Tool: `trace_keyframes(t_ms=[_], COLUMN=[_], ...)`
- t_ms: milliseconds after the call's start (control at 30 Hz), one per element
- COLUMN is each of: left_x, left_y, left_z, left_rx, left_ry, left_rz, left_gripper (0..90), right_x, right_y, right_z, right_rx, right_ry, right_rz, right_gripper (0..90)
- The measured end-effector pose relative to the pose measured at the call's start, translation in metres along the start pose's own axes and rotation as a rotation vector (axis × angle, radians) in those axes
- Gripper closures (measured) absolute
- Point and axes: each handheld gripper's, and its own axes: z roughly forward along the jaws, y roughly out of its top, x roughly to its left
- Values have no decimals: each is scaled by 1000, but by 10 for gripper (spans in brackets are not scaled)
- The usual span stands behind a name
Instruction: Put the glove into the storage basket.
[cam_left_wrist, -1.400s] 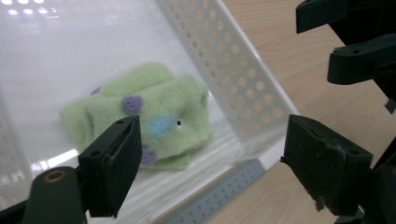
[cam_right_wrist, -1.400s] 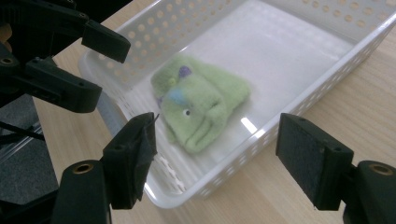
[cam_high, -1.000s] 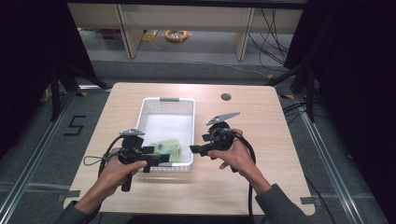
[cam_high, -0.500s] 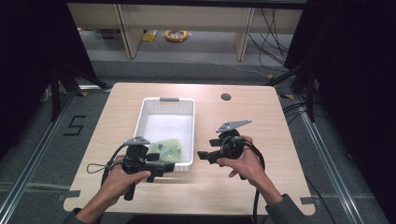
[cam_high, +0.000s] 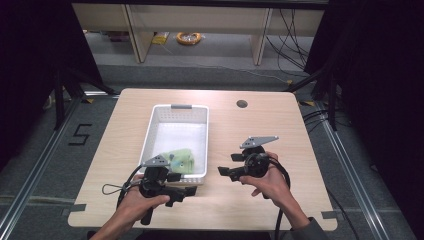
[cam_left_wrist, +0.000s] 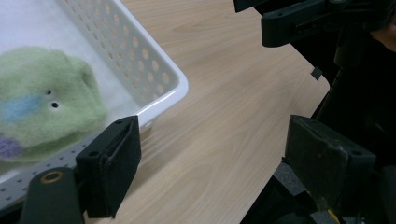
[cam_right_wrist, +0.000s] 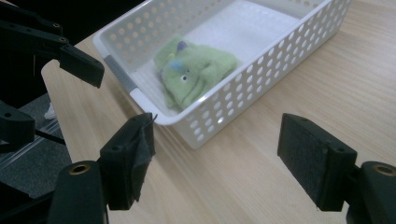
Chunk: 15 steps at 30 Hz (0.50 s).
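Fuzzy green felt toy (cam_right_wrist: 194, 74) in glossy perforated white plastic basket (cam_right_wrist: 243, 95); smooth pale wood-grain table (cam_high: 260, 125) (matt); matt black jaw pads (cam_right_wrist: 310, 156).

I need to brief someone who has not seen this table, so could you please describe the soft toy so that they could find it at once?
On the wooden table stands a white perforated basket. The soft toy lies inside it, at the end nearest the person. It is a fuzzy pale green thing with blue and purple patches and two small dark eyes, alone in the basket.

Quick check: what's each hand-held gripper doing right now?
Left hand-held gripper: open, holding nothing.
Right hand-held gripper: open, holding nothing.
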Motion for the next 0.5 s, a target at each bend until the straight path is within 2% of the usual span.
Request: trace_keyframes(t_ms=[33, 100, 133, 167, 233, 300, 367, 400, 433, 467, 500], left_x=[-1, -2, -3, -4, -5, -7, -8, -9, -10, -11, -10], left_y=[-1, -2, -3, -4, -5, -6, -7, -8, -9, -10, -12], left_z=[1, 2, 3, 4, 5, 6, 7, 8, 9, 10, 11], left_rx=[3, 5, 2, 7, 4, 3, 7, 5, 8, 9, 14], left_ry=[1, -9, -1, -11, -9, -14, -19, -16, -17, -15, -19], left_rz=[2, 4, 1, 7, 9, 8, 20, 24, 26, 19, 27], left_gripper=[184, 184, 184, 184, 185, 185, 185, 185, 185, 185, 185], right_x=[2, 1, 0, 2, -1, 0, -1, -1, 0, -1, 0], right_y=[-2, -5, -7, -9, -12, -16, -20, -22, -24, -26, -28], right_z=[-2, -3, -4, -6, -7, -10, -11, -12, -12, -14, -14], right_rx=[5, 3, -3, 6, -14, -11, -20, -23, -23, -23, -22], right_ry=[1, 7, 4, -5, -11, -3, 6, -7, 4, -4, 5], right_rz=[27, 30, 28, 48, 18, 44, 41, 25, 46, 41, 59], right_gripper=[282, 281, 281, 280, 280, 280, 279, 279, 279, 277, 275])
